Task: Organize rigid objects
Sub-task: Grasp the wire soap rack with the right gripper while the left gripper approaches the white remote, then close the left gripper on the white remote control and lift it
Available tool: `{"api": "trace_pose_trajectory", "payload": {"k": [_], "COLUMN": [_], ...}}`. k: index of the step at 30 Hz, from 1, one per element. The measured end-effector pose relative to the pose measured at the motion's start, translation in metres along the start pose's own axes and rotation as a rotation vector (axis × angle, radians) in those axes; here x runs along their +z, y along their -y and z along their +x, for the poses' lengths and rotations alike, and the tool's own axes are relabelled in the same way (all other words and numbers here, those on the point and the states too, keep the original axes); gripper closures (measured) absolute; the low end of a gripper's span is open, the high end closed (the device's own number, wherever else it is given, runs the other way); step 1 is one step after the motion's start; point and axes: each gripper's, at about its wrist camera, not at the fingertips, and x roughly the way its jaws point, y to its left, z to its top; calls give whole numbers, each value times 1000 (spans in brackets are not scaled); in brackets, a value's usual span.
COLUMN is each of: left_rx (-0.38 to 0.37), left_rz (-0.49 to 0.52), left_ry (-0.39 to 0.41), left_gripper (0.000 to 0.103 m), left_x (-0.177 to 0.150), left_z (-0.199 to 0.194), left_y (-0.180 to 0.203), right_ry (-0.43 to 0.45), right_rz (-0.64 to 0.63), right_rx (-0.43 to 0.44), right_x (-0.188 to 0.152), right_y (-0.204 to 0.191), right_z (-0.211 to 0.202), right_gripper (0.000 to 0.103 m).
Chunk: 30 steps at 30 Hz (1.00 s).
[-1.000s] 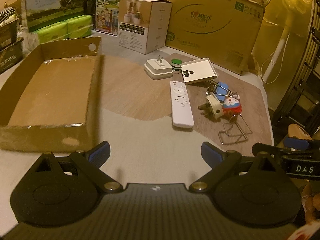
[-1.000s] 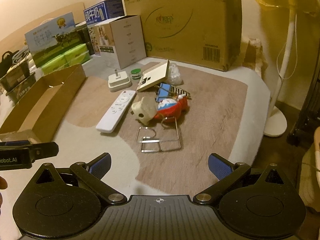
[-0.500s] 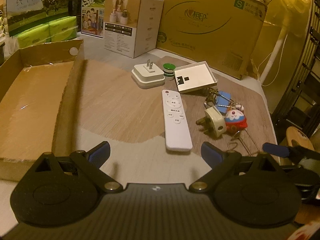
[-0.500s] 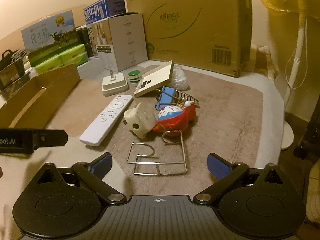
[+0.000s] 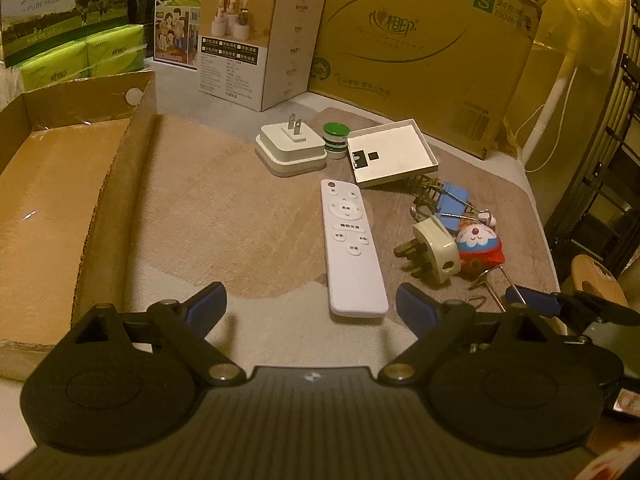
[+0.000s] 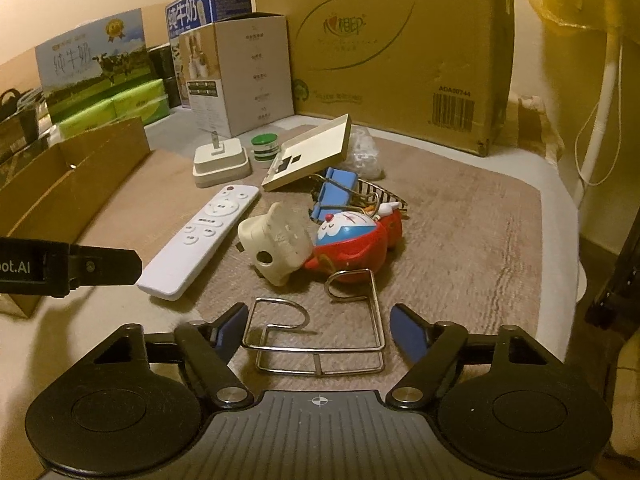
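My left gripper (image 5: 310,304) hangs low over the mat, its jaws wide and closing. The near end of a white remote (image 5: 350,248) lies between its fingers, untouched, closer to the right one. My right gripper (image 6: 320,326) is closing around a wire hook rack (image 6: 316,347) lying flat on the mat. Its pads are close to the wire but do not press on it. Beyond the rack lie a beige three-pin plug (image 6: 276,240), a red and blue cartoon toy (image 6: 352,236) and a blue binder clip (image 6: 334,192). An open cardboard tray (image 5: 52,216) stands at the left.
A white plug adapter (image 5: 290,148), a green-capped pot (image 5: 336,140) and a flat white lid (image 5: 390,152) lie behind the remote. Cartons and a big cardboard box (image 5: 420,40) wall off the back. A fan pole (image 5: 548,108) stands right of the mat's edge.
Both grippers moved forward and down toward the objects. The remote's end came between the left fingers. The right jaws narrowed, and the wire rack now sits between them.
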Motion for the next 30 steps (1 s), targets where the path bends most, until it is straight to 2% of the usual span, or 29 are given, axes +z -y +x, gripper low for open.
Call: {"api": "trace_pose_trajectory", "payload": {"k": [2,10,16,20,23,24,30], "left_rx": [-1,-6,-4,8,24,24,35], "left_rz": [0,25,79,141,166,162,156], "left_ry": [1,0,-2,3,-6,-9,-17], "left_gripper": [13,13,21,35,63,67,67], "left_x": [0,3,2,1,0,0,-19], "left_z": [1,9,25,36,44,45,22], "left_y": [0,6,21,34,38,38,29], "right_ry": [-1,8,8,8,5,4,3], "right_rz": [-9,-4,13,21,21,21,23], "right_rx": [-7,-26,-35,-41,-40,-41,-29], "right_x": [0,0,-1,-2,-3,-4,-5], "right_y": [-1,2,8,12,11,11,7], "right_z": [1,-3,-11,-15,-16,-16,-20], "right_gripper": [34,34,35,35,35,35,35]}}
